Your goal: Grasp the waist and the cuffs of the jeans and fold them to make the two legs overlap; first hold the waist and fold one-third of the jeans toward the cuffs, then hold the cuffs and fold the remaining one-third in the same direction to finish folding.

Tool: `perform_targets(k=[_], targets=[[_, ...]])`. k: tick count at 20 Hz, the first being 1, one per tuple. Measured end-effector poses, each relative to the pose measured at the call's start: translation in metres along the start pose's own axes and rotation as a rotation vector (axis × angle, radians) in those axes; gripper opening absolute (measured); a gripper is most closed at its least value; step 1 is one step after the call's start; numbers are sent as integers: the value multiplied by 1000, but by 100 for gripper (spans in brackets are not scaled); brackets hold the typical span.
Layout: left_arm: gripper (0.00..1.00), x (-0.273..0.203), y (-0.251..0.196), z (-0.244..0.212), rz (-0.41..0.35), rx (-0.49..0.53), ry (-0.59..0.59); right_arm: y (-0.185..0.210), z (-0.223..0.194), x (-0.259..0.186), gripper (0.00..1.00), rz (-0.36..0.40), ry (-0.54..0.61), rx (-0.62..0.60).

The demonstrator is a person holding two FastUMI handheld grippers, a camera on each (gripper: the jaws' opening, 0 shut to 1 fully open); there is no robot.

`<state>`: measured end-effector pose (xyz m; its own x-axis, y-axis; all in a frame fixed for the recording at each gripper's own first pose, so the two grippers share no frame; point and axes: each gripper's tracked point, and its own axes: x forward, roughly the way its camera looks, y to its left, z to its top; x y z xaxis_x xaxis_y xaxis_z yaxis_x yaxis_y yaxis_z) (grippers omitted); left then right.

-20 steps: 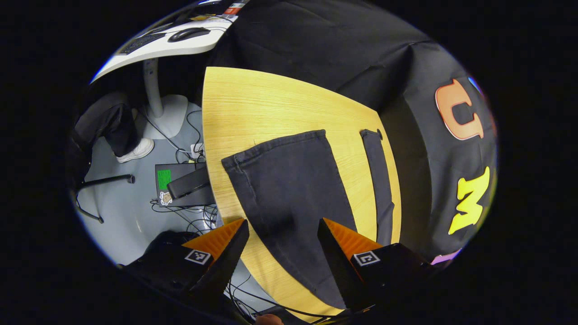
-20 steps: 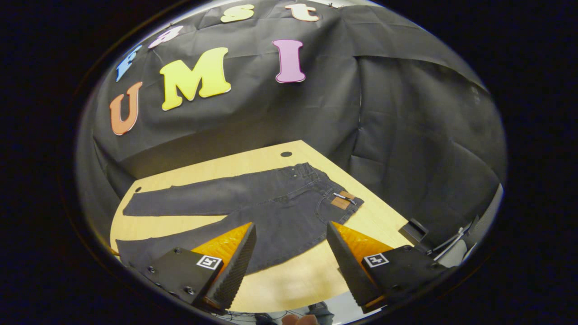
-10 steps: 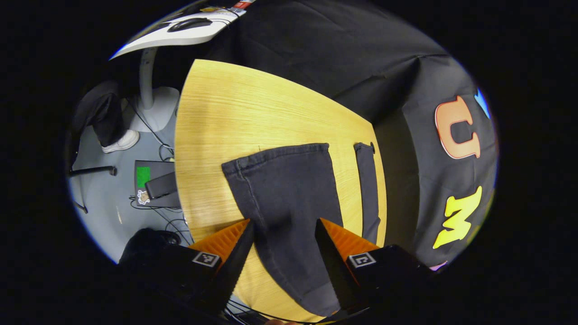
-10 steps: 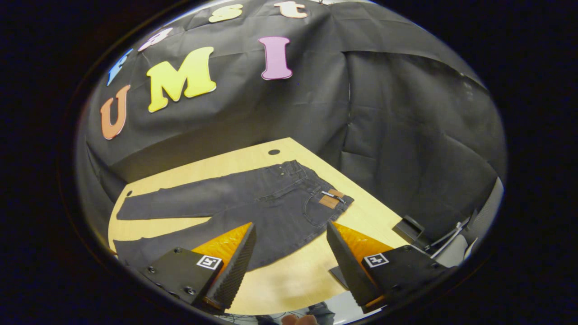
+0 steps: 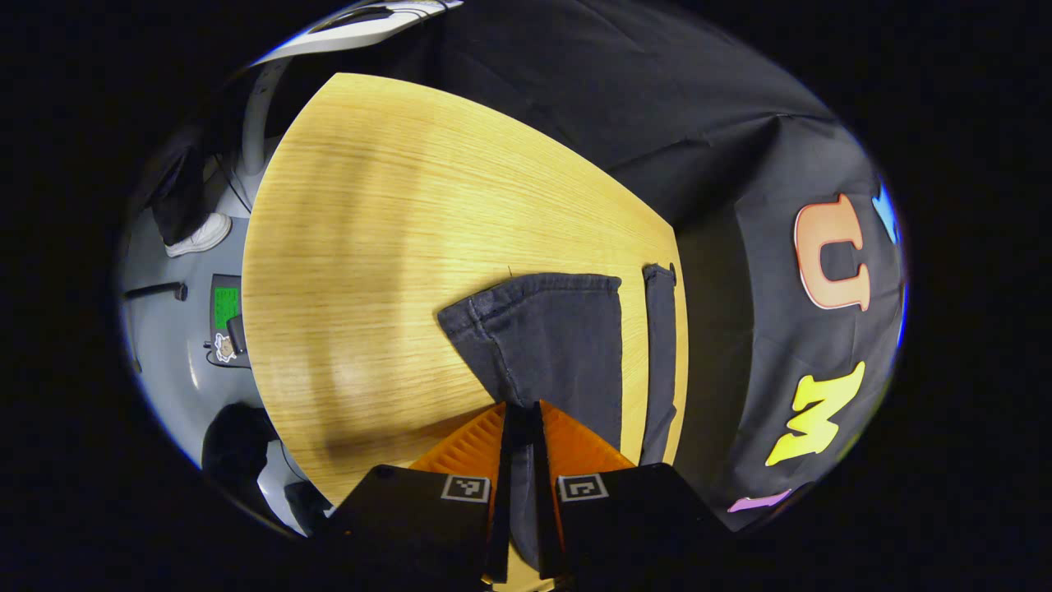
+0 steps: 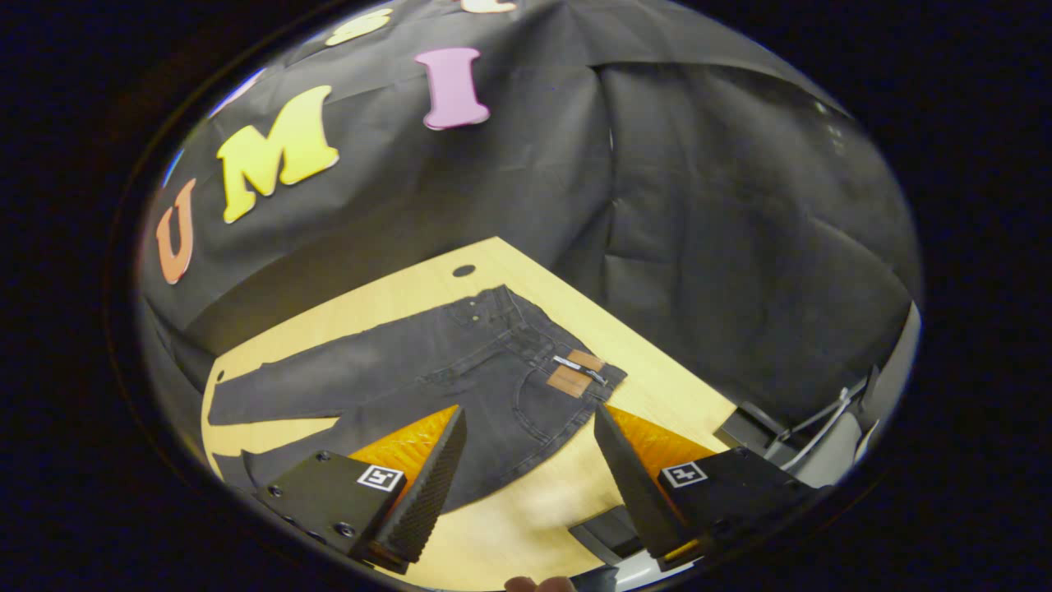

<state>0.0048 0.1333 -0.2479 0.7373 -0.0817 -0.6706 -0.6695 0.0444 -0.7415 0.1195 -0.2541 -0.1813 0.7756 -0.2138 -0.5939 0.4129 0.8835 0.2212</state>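
On the wooden bench a pair of dark grey jeans lies flat, with the two legs spread apart toward the left of the right gripper view and the waist pointing toward the black cloth wall. A small brown patch sits on the waistband.

In the left gripper view, the left tool is closed on the near leg of the jeans: both fingers press together on the cloth a little behind the cuff, close to the side seam. The other leg lies just beside it, near the far edge of the bench, with a strip of bare wood between them.

In the right gripper view, the right tool hangs above the seat of the jeans with its fingers wide apart and nothing between them.

Beyond the bench's edge, the grey floor carries cables and a white shoe.
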Motion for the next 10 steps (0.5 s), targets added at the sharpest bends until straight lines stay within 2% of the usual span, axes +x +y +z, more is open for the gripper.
perform_targets(k=[1, 2, 3, 4, 6, 7, 8, 9, 10], targets=[[15, 1, 2, 0, 9, 3, -1, -5, -4, 12, 93, 7, 58, 78], [10, 1, 2, 0, 16, 4, -6, -4, -11, 23, 98, 24, 113, 174], [8, 2, 2, 1, 17, 3, -9, -3, -16, 33, 97, 39, 179, 260], [6, 2, 2, 0, 16, -1, -11, -6, -20, 43, 89, 45, 219, 329], [4, 1, 2, 1, 9, -12, -14, -14, -25, 58, 87, 28, 265, 373], [4, 2, 2, 1, 6, -18, -14, -19, -27, 64, 95, 14, 278, 375], [3, 1, 2, 1, 3, -26, -14, -17, -28, 68, 87, 21, 291, 399], [3, 2, 2, 1, -1, -41, -14, -15, -29, 73, 95, 24, 309, 435], [3, 2, 2, 2, -7, -60, -16, -14, -31, 76, 87, 28, 317, 471]])
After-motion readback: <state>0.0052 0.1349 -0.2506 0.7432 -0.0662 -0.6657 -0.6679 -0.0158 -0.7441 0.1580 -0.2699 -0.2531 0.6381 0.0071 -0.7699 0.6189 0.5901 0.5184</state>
